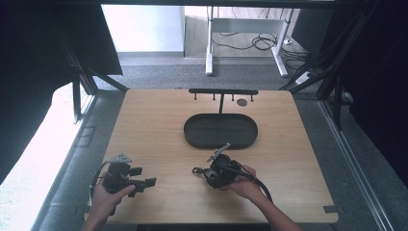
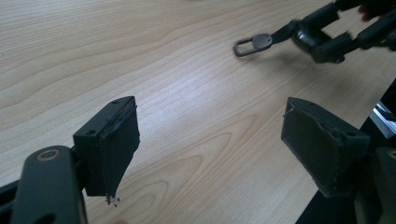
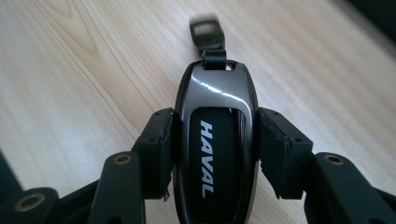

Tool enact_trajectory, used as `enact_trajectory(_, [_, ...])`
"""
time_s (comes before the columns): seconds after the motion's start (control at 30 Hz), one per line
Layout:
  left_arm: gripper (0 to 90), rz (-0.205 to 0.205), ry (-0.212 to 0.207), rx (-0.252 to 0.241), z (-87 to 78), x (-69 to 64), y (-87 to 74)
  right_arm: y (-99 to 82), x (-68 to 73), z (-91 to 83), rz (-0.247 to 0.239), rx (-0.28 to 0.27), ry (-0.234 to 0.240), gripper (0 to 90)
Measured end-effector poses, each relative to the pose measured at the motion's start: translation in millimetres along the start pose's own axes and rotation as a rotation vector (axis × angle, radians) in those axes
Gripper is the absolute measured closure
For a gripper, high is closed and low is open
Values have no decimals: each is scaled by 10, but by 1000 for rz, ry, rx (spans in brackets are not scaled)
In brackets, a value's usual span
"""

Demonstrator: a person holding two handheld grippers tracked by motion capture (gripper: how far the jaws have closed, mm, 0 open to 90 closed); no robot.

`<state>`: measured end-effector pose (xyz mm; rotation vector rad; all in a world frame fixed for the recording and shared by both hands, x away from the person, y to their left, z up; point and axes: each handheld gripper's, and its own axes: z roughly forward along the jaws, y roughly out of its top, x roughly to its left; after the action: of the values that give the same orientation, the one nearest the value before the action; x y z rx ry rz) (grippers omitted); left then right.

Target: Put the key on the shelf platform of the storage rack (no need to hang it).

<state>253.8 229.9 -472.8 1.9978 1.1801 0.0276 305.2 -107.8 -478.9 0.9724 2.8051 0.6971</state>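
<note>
A: Starting from the high view, what is the person doing?

B: The person is sitting at the near edge of the wooden counter (image 1: 159, 125), with a gripper in each hand. The right gripper (image 1: 210, 172) is resting near the middle of the near half, and a car key fob (image 1: 208, 172) is sitting between its jaws, the metal clip (image 1: 197, 170) sticking out to the left. The left gripper (image 1: 144, 176) is lying at the near left, well apart from the fob. A black oval tray (image 1: 221, 131) is standing farther off in the middle, with a black hook rack (image 1: 223, 91) rising at its far side.

A: And in the left gripper view?

B: The left gripper (image 2: 210, 144) is holding its jaws wide, with bare counter (image 2: 140, 60) between them. Farther off at the upper right, the right gripper (image 2: 299, 35) is showing with the clip (image 2: 252, 44) of the fob lying on the wood.

A: What is the right gripper view giving?

B: The right gripper (image 3: 215, 142) is clamping the car key fob (image 3: 215, 140) by its two long sides, both pads pressing on the glossy dark shell. The word HAVAL is running along its face. The strap and clip (image 3: 207, 35) are pointing away over the counter (image 3: 84, 70), slightly blurred.
</note>
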Motion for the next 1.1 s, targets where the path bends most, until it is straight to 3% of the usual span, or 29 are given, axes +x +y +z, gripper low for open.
enact_trajectory(0.43, [195,1,2,-2,0,7,0,163,-115,-351,5,-104,-19,493])
enact_trajectory(1.1, [195,-2,0,-3,-3,11,2,412,-278,-548,13,-151,-63,493])
